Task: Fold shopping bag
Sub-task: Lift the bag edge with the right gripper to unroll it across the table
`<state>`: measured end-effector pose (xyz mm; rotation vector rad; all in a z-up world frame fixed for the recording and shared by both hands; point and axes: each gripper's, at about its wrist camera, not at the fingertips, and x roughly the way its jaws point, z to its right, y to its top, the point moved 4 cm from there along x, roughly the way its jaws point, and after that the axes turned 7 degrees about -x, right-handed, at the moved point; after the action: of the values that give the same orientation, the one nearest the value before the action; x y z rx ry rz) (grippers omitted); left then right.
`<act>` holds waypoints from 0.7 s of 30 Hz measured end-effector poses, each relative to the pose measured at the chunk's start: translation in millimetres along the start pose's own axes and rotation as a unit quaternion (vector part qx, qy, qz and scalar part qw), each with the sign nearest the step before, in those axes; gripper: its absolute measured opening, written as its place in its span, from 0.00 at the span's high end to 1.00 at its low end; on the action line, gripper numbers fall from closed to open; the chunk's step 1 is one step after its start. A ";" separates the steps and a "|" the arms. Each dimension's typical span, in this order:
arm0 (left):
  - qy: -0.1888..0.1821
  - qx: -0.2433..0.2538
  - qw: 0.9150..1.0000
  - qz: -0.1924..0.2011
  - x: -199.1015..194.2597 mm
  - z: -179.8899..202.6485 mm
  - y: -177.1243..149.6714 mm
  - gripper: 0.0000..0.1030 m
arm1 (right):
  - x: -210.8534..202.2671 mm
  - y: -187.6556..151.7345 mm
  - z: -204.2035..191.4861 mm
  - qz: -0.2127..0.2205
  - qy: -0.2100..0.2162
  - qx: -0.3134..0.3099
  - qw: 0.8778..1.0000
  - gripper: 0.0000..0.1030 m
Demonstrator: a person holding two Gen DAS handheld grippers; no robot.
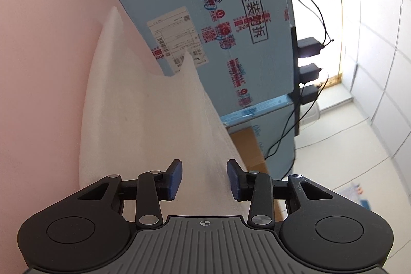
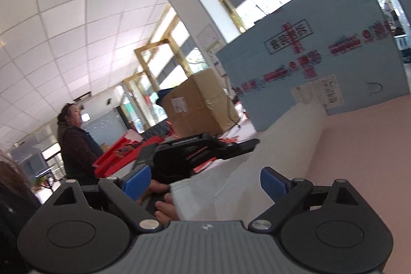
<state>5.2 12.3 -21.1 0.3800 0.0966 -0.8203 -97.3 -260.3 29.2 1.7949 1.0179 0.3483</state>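
**White bag flat on the pink table, both grippers spread**

Nearest the left wrist camera, the left gripper (image 1: 204, 177) had its blue pads (image 1: 175, 180) set apart, with nothing between them. Under and just past the pads lay the shopping bag (image 1: 143, 120), a white, finely textured sheet stretched lengthwise away from the camera on the pink table (image 1: 43, 55). Its far end rose in two pointed tips, one at the outer left and one close to a big blue box (image 1: 205, 17). The bag's right edge ran along the table edge. The blue box stood at the far side of the table, carrying red printed tape, a white shipping label and a framed block of characters. Past it hung black cables and black power adapters (image 1: 309, 45), then the pale floor.

In the right wrist view, the right gripper (image 2: 205, 184) also had its fingers wide apart, holding nothing. The bag (image 2: 269, 163) lay just in front of them, its near corner bunched beside bare fingertips (image 2: 164, 207) of a hand. The left gripper (image 2: 195, 150) showed as a black shape at the bag's far edge. Farther off stood a brown carton (image 2: 200, 104), the blue box (image 2: 321, 63), red trays (image 2: 115, 153), and a person (image 2: 74, 135) in dark clothes under a tiled ceiling.
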 end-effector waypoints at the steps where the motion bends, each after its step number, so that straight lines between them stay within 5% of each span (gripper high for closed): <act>1: 0.011 0.019 1.000 -0.007 4.6 4.2 -2.7 0.64 | 1.5 -2.1 7.9 -0.008 -0.016 0.018 1.000 0.08; 3: 0.033 0.057 0.998 -0.023 14.4 12.8 -8.0 0.64 | 6.2 -6.9 23.0 -0.025 -0.038 0.060 0.997 0.11; 8: 0.072 0.105 0.991 -0.051 31.1 16.2 -17.4 0.64 | 20.9 -22.5 54.6 -0.051 -0.083 0.139 0.986 0.36; 13: 0.095 0.119 0.987 -0.058 32.7 8.7 -21.2 0.77 | 18.9 -33.3 80.5 -0.043 -0.082 0.213 0.973 0.38; 17: 0.102 0.122 0.986 -0.058 32.3 6.0 -21.7 0.78 | 20.8 -35.2 81.9 -0.065 -0.124 0.179 0.974 0.47; 21: 0.102 0.108 0.987 -0.061 34.7 4.8 -19.0 0.77 | 34.1 -34.6 58.5 -0.097 -0.145 0.076 0.982 0.54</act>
<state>14.7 -25.2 -30.1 0.6675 0.2254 -0.9151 -56.2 -265.5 -34.6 1.7990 1.0207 -0.1137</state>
